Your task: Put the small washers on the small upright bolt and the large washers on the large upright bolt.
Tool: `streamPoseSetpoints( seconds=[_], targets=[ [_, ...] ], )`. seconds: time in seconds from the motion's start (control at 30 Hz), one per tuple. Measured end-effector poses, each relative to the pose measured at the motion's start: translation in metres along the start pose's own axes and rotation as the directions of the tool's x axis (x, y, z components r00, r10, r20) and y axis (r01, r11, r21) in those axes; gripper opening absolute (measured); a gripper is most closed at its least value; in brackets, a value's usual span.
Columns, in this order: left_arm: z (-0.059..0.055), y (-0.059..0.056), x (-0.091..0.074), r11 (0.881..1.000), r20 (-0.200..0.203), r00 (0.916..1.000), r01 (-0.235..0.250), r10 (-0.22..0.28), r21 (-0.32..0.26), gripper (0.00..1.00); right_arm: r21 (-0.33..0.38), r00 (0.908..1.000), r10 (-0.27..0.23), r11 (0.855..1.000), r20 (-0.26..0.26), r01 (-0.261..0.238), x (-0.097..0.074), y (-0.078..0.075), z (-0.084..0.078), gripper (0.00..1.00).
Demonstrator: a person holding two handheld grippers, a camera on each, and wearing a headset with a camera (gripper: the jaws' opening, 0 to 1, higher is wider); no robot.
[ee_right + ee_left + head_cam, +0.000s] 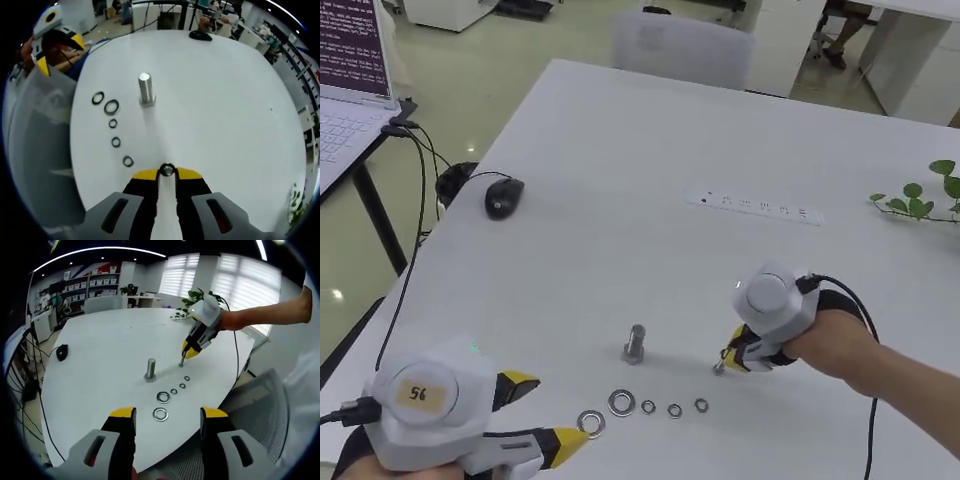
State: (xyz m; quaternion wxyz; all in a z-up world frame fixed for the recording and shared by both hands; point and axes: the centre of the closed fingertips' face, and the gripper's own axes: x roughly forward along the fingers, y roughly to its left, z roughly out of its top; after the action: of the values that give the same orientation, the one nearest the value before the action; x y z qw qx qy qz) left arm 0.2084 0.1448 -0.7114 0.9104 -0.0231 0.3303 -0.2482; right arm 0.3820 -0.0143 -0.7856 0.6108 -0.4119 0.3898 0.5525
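5 washers (647, 406) lie in a row by the worktop's (620, 200) near edge; the end large washer (160, 414) sits straight ahead of the left gripper (168, 413), whose jaws are wide open and empty. Right gripper (730, 362) pinches the small bolt (182, 360) upright at the row's other end

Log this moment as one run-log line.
left gripper: open, near large washers | right gripper: shut on small bolt | large bolt: upright, bare | small washers: loose on table
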Motion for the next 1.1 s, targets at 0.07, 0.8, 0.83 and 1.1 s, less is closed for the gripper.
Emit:
streamPoseSetpoints(
  seconds=[0.07, 0.8, 0.83, 1.1],
  targets=[
    [0.000, 0.001, -0.002, 1.000, 0.003, 1.0000, -0.005, 0.005, -0.004, 0.51, 0.006, 1.0000, 0.001, 1.000, -0.002, -0.001, 0.004, 0.000, -0.002, 0.13],
    [-0.002, 0.004, -0.002, 1.000, -0.008, 0.9999, -0.012, 0.012, -0.009, 0.50, 0.122, 0.9998, -0.003, 0.992, 0.019, 0.001, 0.022, 0.000, -0.015, 0.20],
    [-0.002, 0.004, -0.002, 1.000, -0.007, 0.9999, -0.010, 0.010, -0.010, 0.50, 0.137, 0.9996, -0.011, 0.991, 0.026, 0.007, 0.020, 0.000, -0.016, 0.21],
    [-0.002, 0.000, -0.001, 1.000, -0.014, 0.9999, 0.004, -0.004, 0.008, 0.50, 0.198, 0.9957, -0.075, 0.978, 0.055, 0.063, 0.002, 0.009, -0.034, 0.28]
  ],
)
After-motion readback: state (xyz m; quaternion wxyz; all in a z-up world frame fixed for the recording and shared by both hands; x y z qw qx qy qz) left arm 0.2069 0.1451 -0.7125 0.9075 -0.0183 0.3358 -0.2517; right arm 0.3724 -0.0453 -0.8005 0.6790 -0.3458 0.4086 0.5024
